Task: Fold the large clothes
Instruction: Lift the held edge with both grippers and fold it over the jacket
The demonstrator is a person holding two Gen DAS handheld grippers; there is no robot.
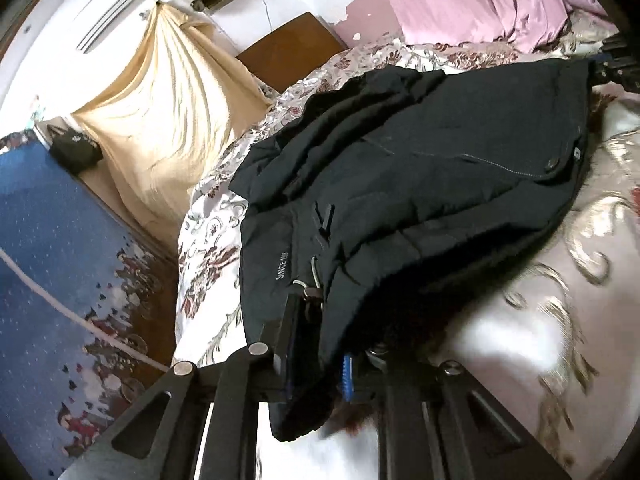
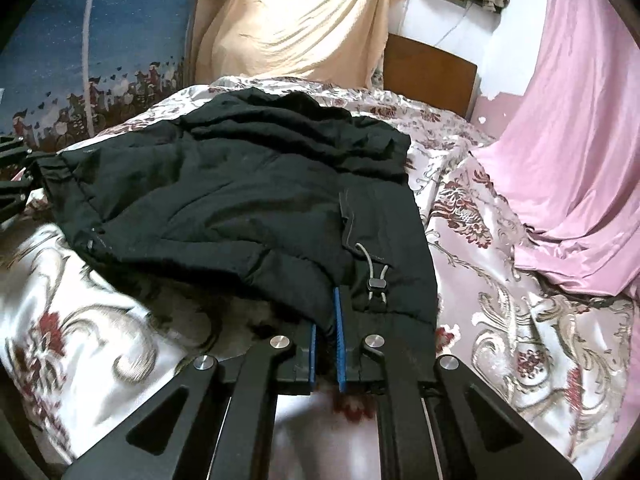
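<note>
A large black padded jacket (image 1: 420, 152) lies spread on a floral satin bedcover (image 1: 560, 300). My left gripper (image 1: 324, 332) is at the bottom of the left wrist view, shut on the jacket's near edge beside a drawcord toggle (image 1: 308, 284); fabric drapes over and hides one finger. In the right wrist view the jacket (image 2: 240, 200) stretches away to the left. My right gripper (image 2: 326, 312) is shut on its hem next to a cord toggle (image 2: 376, 276), blue pads pressing dark cloth. Each gripper shows small in the other's view, at opposite corners: the right gripper (image 1: 616, 64), the left gripper (image 2: 16, 176).
Pink satin fabric (image 2: 580, 140) is heaped on the bed's right side. A beige cloth (image 2: 304, 20) hangs behind the bed next to a brown headboard (image 2: 428, 68). A blue patterned surface (image 1: 52, 260) lies beyond the bed's left edge.
</note>
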